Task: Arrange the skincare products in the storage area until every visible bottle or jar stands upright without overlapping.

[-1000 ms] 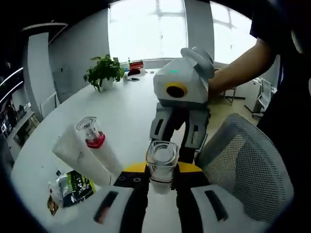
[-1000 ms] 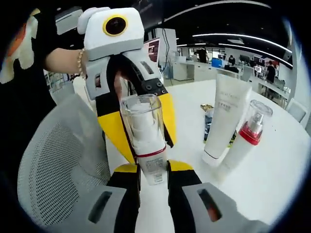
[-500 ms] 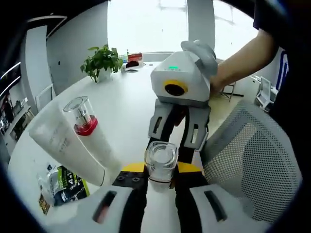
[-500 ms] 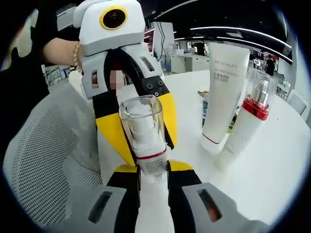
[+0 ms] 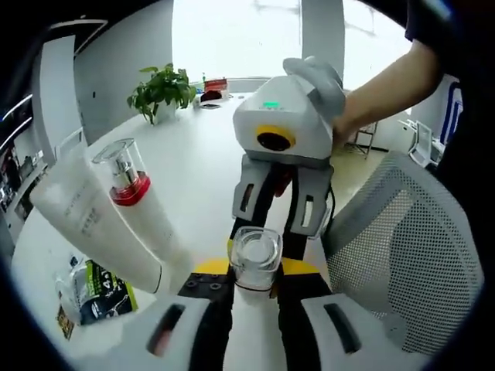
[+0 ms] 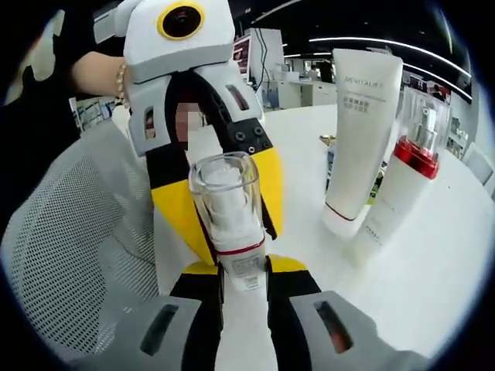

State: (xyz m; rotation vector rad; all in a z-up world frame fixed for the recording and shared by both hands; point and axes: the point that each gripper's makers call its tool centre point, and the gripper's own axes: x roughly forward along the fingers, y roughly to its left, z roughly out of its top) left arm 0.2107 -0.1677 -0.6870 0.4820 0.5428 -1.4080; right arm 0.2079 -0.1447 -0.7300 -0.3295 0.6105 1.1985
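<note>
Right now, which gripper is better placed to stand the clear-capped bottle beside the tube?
Likely right. The right gripper has its jaws clamped on the white body of the clear-capped bottle, and the tube and pump bottle stand close by on the table. The left gripper sits at the cap end.

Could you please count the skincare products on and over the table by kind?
Pump bottles: 2, one standing, one held by both tools
Tubes: 1
Sachets: 1 dark packet, lying behind the tube
Total: 4
</note>
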